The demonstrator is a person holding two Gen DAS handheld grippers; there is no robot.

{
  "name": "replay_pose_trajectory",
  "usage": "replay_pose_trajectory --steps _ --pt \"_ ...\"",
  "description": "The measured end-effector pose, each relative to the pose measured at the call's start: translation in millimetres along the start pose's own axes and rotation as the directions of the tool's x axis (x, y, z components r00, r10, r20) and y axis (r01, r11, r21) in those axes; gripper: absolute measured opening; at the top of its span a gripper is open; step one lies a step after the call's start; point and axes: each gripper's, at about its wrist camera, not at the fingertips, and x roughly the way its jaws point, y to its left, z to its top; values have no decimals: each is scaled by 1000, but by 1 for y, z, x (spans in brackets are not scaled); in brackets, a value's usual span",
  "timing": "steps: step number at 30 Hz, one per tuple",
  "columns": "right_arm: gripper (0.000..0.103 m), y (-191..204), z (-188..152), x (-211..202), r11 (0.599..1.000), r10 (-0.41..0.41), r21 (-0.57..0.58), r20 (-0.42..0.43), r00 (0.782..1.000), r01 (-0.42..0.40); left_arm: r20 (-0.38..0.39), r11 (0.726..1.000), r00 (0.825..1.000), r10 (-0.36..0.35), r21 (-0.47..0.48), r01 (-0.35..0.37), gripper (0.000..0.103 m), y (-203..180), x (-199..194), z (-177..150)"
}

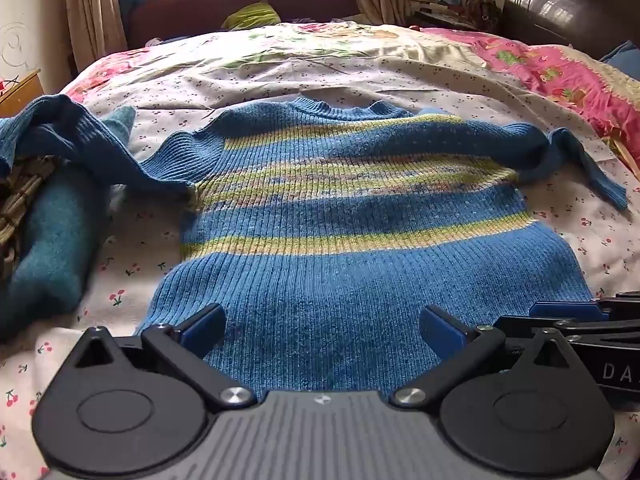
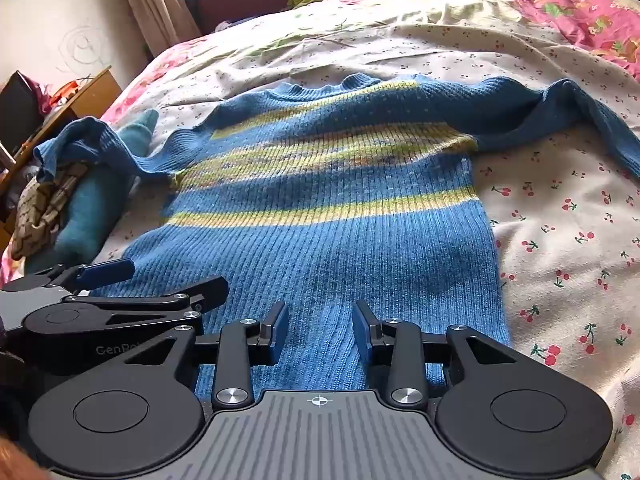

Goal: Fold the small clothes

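A small blue knit sweater (image 1: 340, 208) with yellow stripes lies flat, collar away from me, on the cherry-print bedsheet (image 1: 140, 256); it also shows in the right wrist view (image 2: 328, 208). Its left sleeve (image 1: 80, 140) drapes over a pile of clothes and its right sleeve (image 1: 580, 160) bends down at the cuff. My left gripper (image 1: 322, 328) is open, jaws wide apart over the sweater's hem. My right gripper (image 2: 320, 328) is open, with a narrower gap and a ridge of hem fabric between its jaws. The right gripper (image 1: 568, 312) shows at the right of the left wrist view.
A teal folded garment (image 1: 52, 248) and a patterned cloth (image 2: 44, 204) lie at the sweater's left. A pink floral quilt (image 1: 560, 72) covers the bed's far right. A dark red headboard (image 1: 240, 0), curtains, a wooden side table (image 2: 80, 100) and a brown chair (image 1: 568, 4) stand behind.
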Motion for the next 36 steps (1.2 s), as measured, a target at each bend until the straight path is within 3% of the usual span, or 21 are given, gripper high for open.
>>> replay_pose_trajectory --steps 36 --pt "35 0 -1 5 1000 -13 3 -24 1000 13 -57 1000 998 22 2 -22 103 -3 8 -1"
